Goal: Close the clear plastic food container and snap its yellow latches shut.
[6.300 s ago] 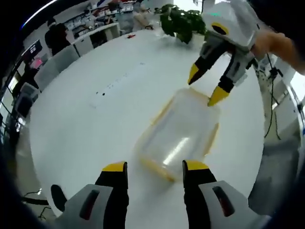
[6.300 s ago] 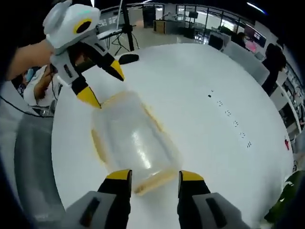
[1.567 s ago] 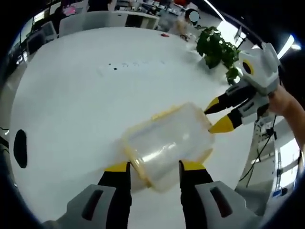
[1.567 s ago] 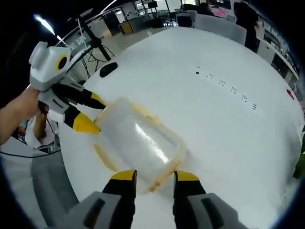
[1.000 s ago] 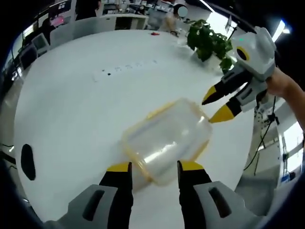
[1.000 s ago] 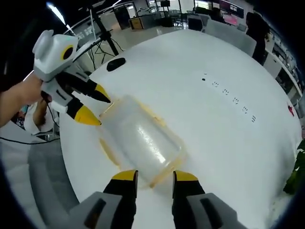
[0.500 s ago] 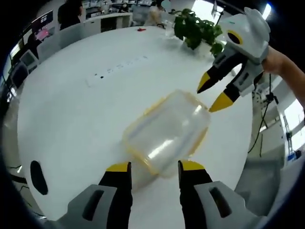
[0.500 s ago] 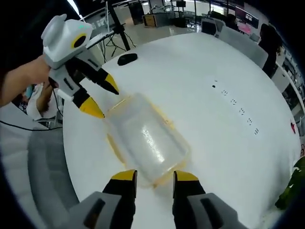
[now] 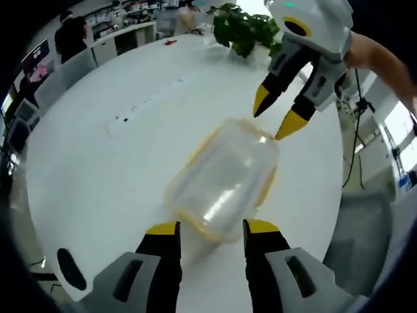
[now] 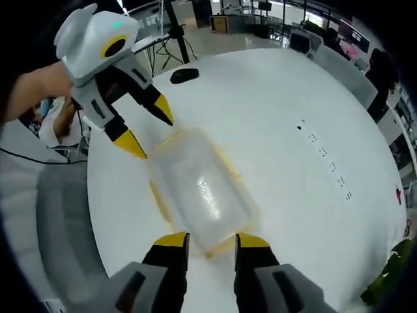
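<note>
A clear plastic food container (image 9: 225, 176) with yellow trim and side latches lies on the round white table (image 9: 98, 169), its lid on top. My left gripper (image 9: 210, 228) is open, its yellow tips straddling the container's near end. At the far end the right gripper (image 9: 273, 114) hovers open, one tip close to the lid's corner. In the right gripper view the same container (image 10: 199, 195) runs away from my right gripper (image 10: 210, 240), whose tips flank its near end. The left gripper (image 10: 148, 127) stands open at the far corner. Whether the latches are snapped down is unclear.
A row of small sockets (image 9: 146, 101) is set into the tabletop. A potted plant (image 9: 244, 29) stands at the table's far edge. A black oval object (image 10: 186, 75) lies near the rim. The table edge drops to the floor close by (image 10: 58, 215). Desks and people are beyond.
Both views have rolled as the hands shifted. The right gripper has swung from beside the container's far corner to above its far end. The container stays in place; both grippers stay open.
</note>
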### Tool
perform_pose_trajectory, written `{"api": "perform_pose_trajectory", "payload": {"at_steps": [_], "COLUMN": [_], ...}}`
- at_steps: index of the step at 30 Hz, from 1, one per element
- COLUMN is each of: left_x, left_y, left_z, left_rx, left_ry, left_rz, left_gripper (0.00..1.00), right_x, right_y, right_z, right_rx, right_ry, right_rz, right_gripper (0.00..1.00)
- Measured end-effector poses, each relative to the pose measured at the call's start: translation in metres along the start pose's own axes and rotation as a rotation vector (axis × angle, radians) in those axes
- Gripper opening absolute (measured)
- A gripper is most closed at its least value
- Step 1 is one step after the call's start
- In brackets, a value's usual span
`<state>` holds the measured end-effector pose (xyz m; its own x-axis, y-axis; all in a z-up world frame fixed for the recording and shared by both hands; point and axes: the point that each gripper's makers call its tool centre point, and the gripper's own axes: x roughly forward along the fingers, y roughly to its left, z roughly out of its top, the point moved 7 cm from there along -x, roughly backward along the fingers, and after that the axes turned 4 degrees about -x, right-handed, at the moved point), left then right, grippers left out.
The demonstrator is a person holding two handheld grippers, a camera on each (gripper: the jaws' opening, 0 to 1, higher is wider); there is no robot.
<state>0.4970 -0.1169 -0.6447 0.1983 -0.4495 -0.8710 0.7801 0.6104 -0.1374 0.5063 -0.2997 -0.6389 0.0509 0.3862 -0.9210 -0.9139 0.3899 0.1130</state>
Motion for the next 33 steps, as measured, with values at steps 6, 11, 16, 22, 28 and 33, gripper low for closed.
{"api": "perform_pose_trajectory", "payload": {"at_steps": [6, 11, 16, 22, 28, 33], "left_x": [-0.003, -0.002, 0.000, 0.004, 0.006, 0.007], "left_y": [0.003, 0.005, 0.003, 0.000, -0.003, -0.002], "left_z": [0.006, 0.009, 0.008, 0.011, 0.011, 0.013], "left_rx": [0.103, 0.170, 0.234, 0.319, 0.409, 0.403], "left_ry": [0.001, 0.003, 0.032, 0.043, 0.057, 0.049], "left_rz": [0.000, -0.023, -0.028, -0.050, -0.048, -0.054], "left_gripper": [0.34, 0.36, 0.36, 0.37, 0.38, 0.38], "right_x": [0.004, 0.004, 0.003, 0.006, 0.009, 0.011], "right_y": [0.003, 0.001, 0.002, 0.005, 0.006, 0.005], "right_z": [0.001, 0.000, 0.002, 0.006, 0.004, 0.006], "right_rx": [-0.055, -0.103, -0.156, -0.236, -0.287, -0.291], "right_ry": [0.017, 0.031, 0.037, 0.050, 0.074, 0.070], "right_rz": [0.024, 0.028, 0.032, 0.039, 0.040, 0.045], "right_gripper": [0.28, 0.28, 0.27, 0.26, 0.26, 0.25]}}
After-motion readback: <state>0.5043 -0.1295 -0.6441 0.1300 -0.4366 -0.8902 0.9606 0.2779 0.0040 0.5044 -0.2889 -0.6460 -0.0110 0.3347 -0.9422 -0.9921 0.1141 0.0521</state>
